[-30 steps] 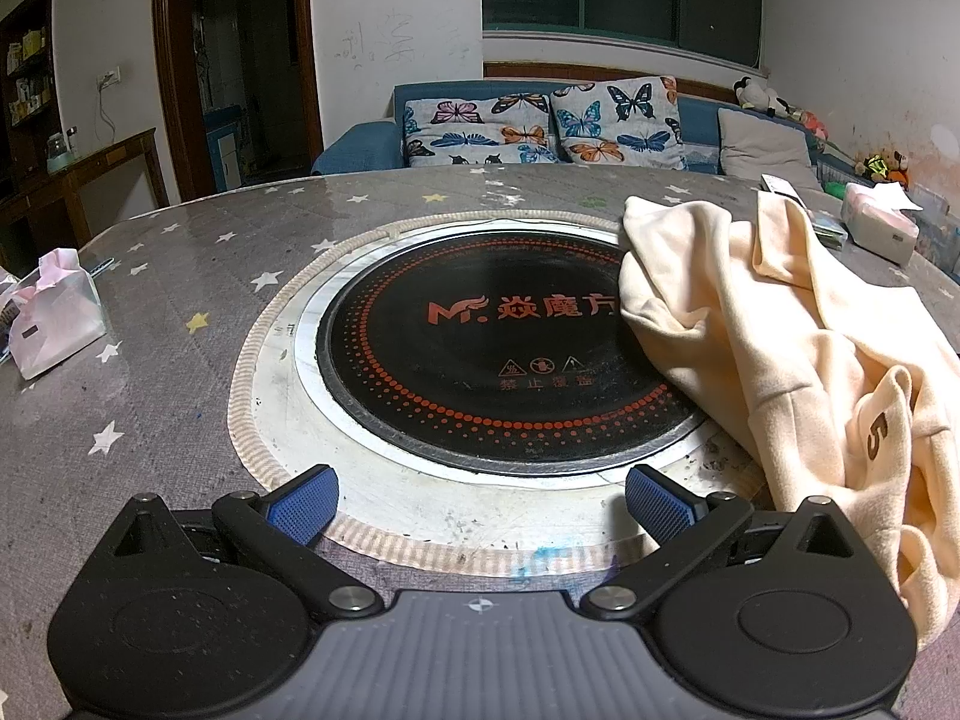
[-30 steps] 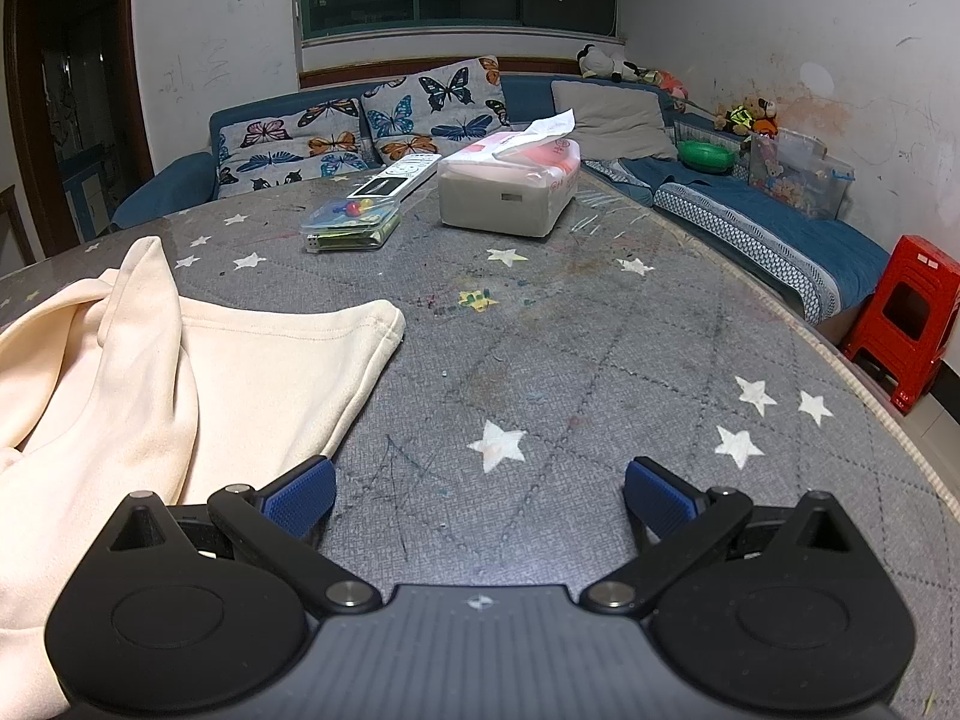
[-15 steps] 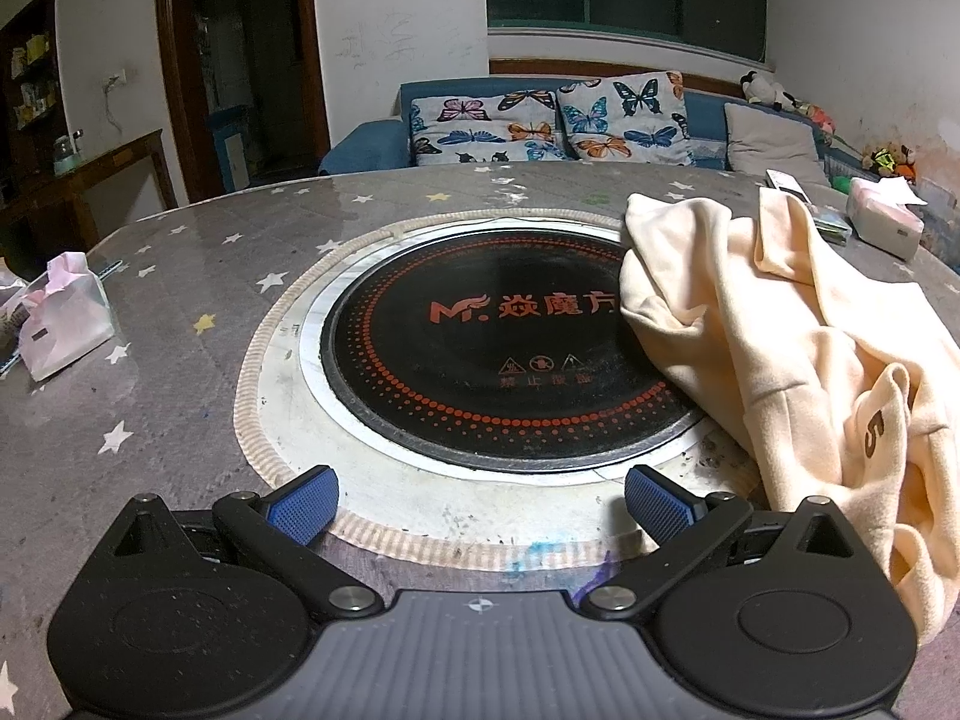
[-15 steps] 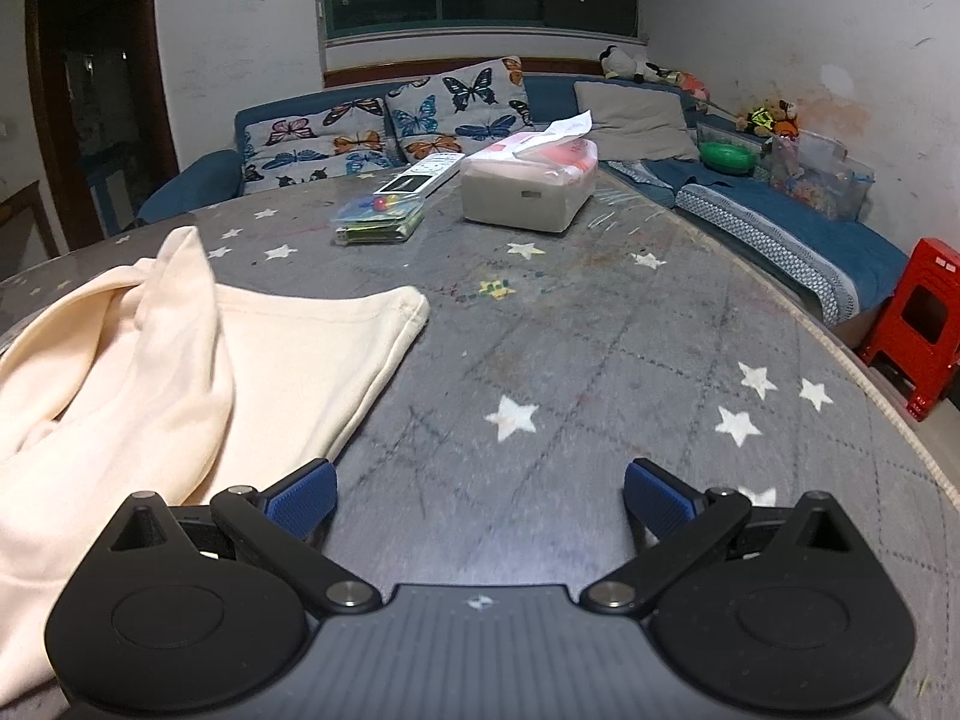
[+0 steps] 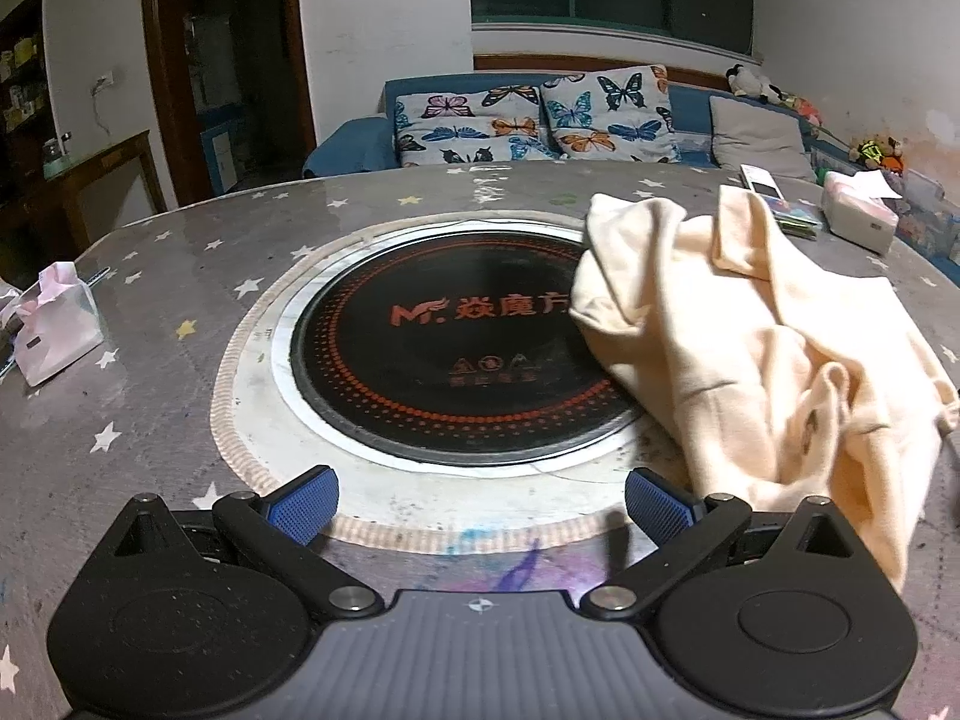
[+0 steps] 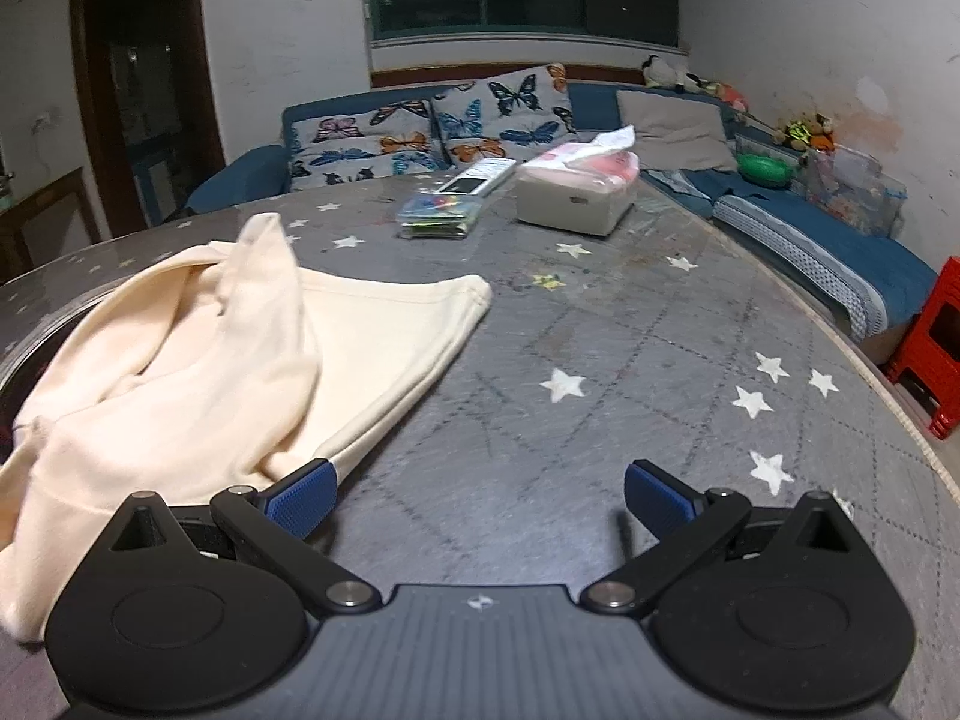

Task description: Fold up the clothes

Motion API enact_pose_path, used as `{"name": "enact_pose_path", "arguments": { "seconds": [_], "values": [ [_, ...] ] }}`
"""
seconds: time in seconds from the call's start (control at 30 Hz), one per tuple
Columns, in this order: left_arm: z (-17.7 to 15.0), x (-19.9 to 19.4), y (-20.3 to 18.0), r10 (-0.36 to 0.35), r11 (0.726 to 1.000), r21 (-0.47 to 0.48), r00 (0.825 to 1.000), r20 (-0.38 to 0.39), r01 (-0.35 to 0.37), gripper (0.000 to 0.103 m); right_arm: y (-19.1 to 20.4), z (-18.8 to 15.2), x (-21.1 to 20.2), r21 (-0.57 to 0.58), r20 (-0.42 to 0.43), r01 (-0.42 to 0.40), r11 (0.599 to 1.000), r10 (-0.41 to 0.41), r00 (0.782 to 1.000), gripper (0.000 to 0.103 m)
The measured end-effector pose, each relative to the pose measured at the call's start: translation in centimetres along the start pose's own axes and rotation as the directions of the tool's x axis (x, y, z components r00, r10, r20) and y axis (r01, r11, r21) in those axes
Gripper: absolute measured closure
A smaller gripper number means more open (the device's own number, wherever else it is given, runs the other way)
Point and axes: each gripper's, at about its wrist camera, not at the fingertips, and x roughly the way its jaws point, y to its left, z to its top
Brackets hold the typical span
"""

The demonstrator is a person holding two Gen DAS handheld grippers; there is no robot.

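Cream garment point(image 6: 228, 360) lies crumpled on table point(image 6: 600, 420), half over the black hob disc point(image 5: 456, 360). Right gripper point(image 6: 477, 495) spread wide, empty, hem seemingly just beside its left finger; left gripper point(image 5: 480, 498) likewise wide, garment off to its right

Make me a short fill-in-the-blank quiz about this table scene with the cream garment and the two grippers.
1. The crumpled cream garment partly covers the round black ____ set into the star-patterned table.
2. Both the left gripper and the right gripper have their jaws ____.
3. The pillows on the blue sofa are printed with ____.
4. Beside the table stands a small plastic stool coloured ____.

Missing words: cooktop; open; butterflies; red
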Motion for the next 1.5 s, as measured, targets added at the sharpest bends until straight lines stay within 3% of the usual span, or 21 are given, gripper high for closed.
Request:
{"name": "enact_pose_path", "arguments": {
  "seconds": [0.53,1.5],
  "values": [
    [0.0,-1.4,-1.8,-0.053,0.998,0.024,0.998,-0.018,0.053,0.000,3.7,-0.8,-3.2,-0.104,0.003,-0.110,0.989,0.111,0.994,0.000],
    [0.9,-2.7,-4.5,-0.089,0.993,0.079,0.996,-0.003,0.089,0.000,6.8,-0.8,-4.5,-0.180,-0.001,-0.175,0.968,0.177,0.984,0.000]
  ]
}}
